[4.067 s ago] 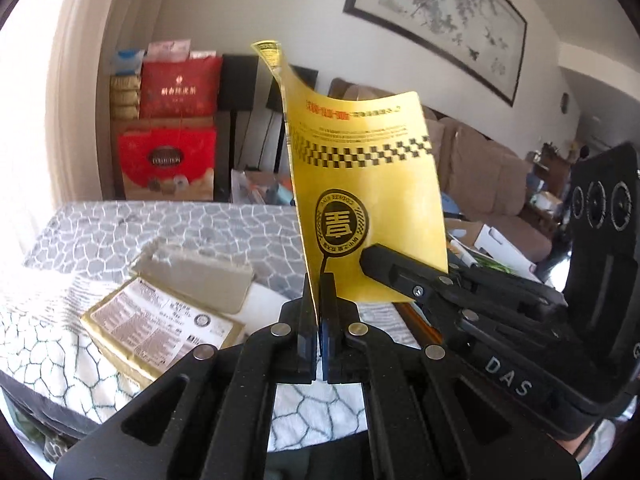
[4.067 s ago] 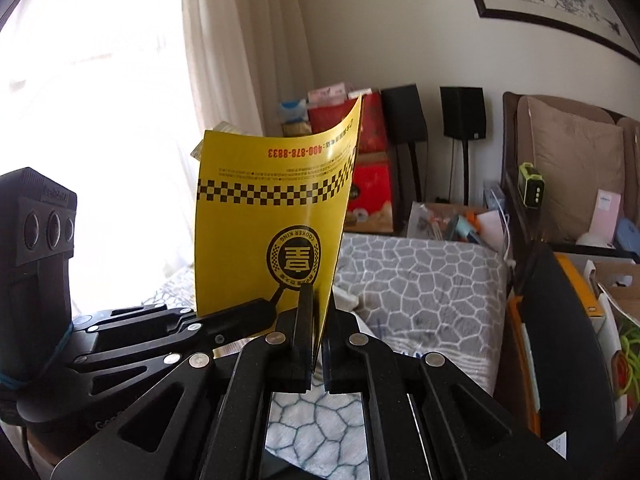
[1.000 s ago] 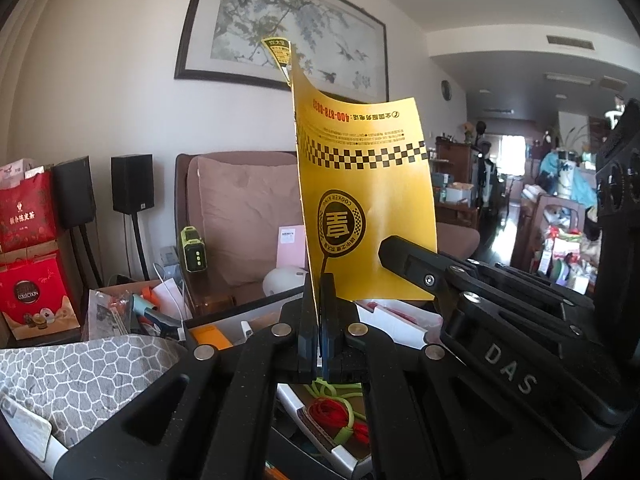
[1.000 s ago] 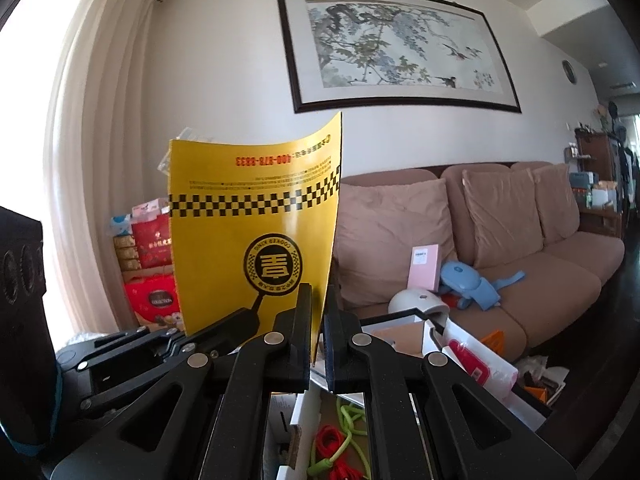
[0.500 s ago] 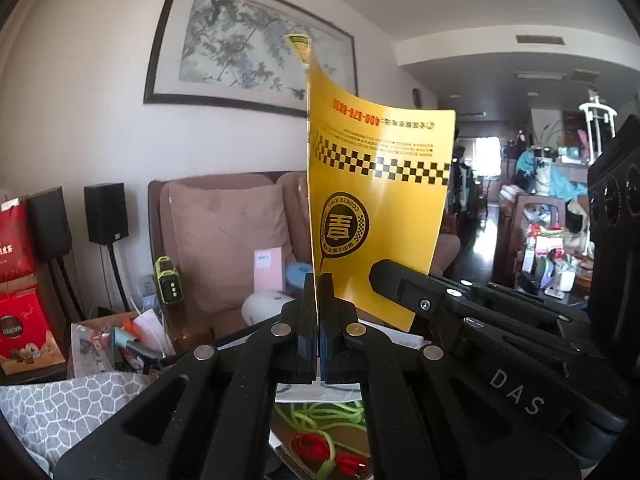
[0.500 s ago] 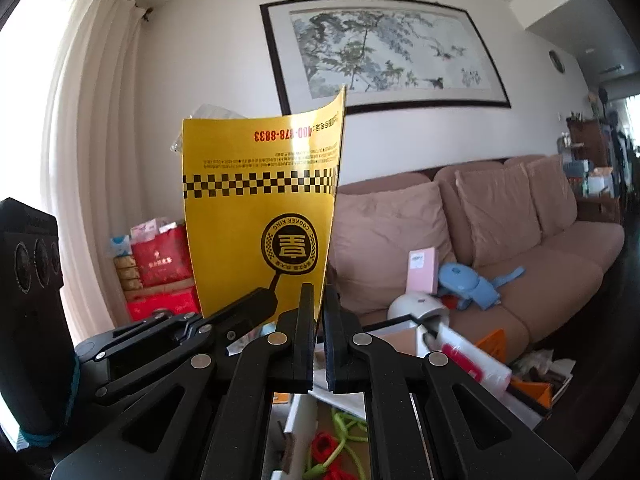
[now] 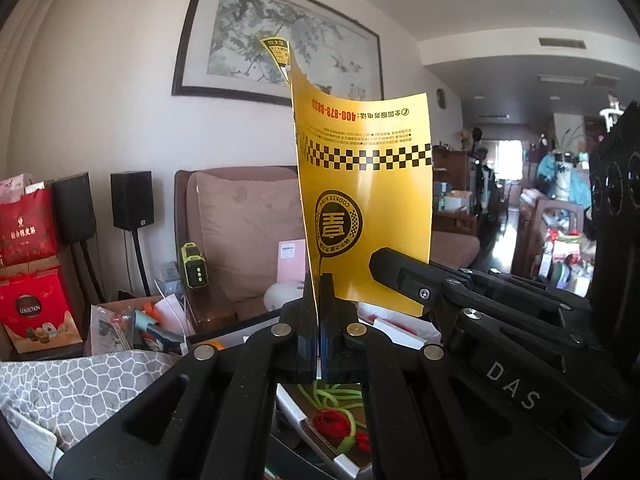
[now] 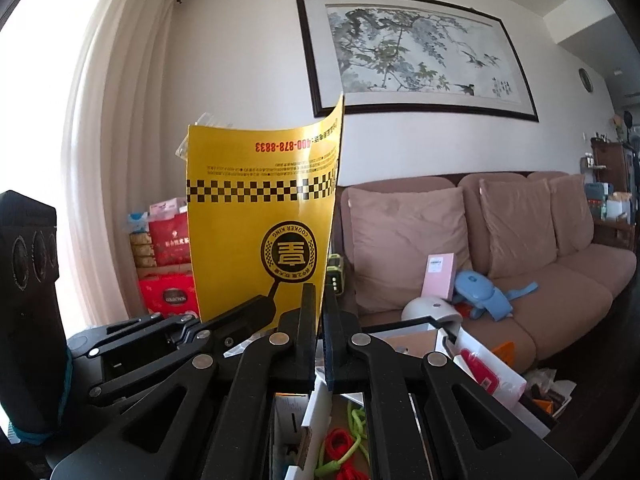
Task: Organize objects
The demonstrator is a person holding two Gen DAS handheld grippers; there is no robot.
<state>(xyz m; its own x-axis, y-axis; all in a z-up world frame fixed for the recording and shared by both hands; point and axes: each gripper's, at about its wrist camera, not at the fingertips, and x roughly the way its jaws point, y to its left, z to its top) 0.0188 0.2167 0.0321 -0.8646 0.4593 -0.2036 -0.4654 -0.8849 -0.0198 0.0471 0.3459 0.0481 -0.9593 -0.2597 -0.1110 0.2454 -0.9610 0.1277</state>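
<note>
Both grippers pinch the same yellow card (image 7: 364, 216), and that two-point hold explains its shape: a thin sheet gripped along its bottom edge at two spots stands upright and bows between them instead of flopping over. In the left wrist view the left gripper (image 7: 319, 300) sits at centre frame with its jaws closed flat on the card's lower left corner, while the right gripper (image 7: 404, 276) reaches in from the right side of the frame and clamps the lower right corner. The right wrist view mirrors this: the right gripper (image 8: 319, 308) is closed on the card (image 8: 260, 224) at lower centre, and the left gripper (image 8: 256, 312) comes in from the lower left.

The card is carried in the air, printed face toward both cameras and upside down, filling the middle of each frame in front of the sofa (image 8: 500, 240) and the framed painting (image 8: 420, 56). Directly below the jaws, at the bottom centre of both views, lies an open box (image 8: 416, 340) of clutter with green and red cords (image 8: 344, 440). Holding the card over it suggests the box is where it will be filed, though no slot for it can be made out.
</note>
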